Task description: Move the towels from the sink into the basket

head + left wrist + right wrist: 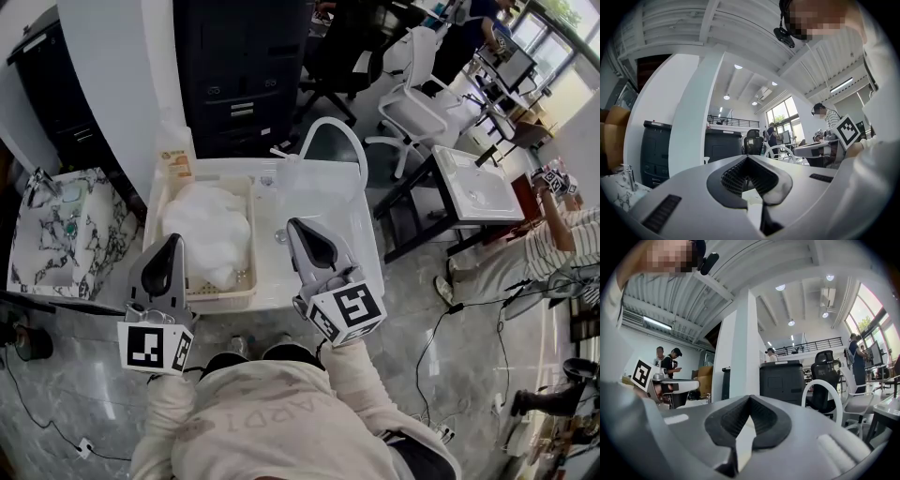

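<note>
A heap of white towels [208,228] fills the beige basket [225,296], which stands on the left half of the white sink unit. To its right lies the white sink basin [349,217] under an arched white tap [332,130]; I see no towel in it. My left gripper [174,242] hovers over the basket's near left corner, shut and empty. My right gripper [294,225] hangs over the basin's near edge, shut and empty. In the left gripper view the left gripper [748,159] points up into the room. The right gripper [750,398] does the same in the right gripper view.
A marble-patterned basin [56,234] stands at the left. A black cabinet [244,75] rises behind the sink unit. A white office chair [412,103] and a white table [478,183] stand at the right, near a person in a striped shirt [553,246]. Cables [441,328] run across the floor.
</note>
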Available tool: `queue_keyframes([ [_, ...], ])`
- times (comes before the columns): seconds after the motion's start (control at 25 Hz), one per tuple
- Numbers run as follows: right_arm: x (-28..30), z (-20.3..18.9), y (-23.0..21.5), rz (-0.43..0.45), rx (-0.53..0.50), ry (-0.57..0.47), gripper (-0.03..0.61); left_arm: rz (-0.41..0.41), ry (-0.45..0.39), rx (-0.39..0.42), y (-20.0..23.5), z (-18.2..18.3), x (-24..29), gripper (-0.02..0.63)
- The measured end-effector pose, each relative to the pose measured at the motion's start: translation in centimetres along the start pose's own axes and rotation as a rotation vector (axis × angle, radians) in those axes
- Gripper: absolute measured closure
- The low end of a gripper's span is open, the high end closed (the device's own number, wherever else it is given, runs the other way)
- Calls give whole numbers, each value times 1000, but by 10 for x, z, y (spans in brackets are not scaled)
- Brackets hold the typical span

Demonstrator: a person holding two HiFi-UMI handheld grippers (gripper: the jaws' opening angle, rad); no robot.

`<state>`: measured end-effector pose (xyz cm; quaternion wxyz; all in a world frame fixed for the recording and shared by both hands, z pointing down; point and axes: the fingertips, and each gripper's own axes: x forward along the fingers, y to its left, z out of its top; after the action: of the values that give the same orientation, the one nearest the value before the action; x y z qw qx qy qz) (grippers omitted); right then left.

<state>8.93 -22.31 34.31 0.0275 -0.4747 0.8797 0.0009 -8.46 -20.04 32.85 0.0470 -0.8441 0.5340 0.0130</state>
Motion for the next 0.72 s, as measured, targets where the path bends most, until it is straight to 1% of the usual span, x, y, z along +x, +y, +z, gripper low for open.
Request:
queue_keyframes([
  [0.28, -8, 10, -4, -28, -18, -20, 568, -4, -8, -4, -4, 2, -1, 609],
  [0.72, -16, 17, -5, -42, -38, -38, 568, -5, -11, -6, -8, 2, -2, 609],
])
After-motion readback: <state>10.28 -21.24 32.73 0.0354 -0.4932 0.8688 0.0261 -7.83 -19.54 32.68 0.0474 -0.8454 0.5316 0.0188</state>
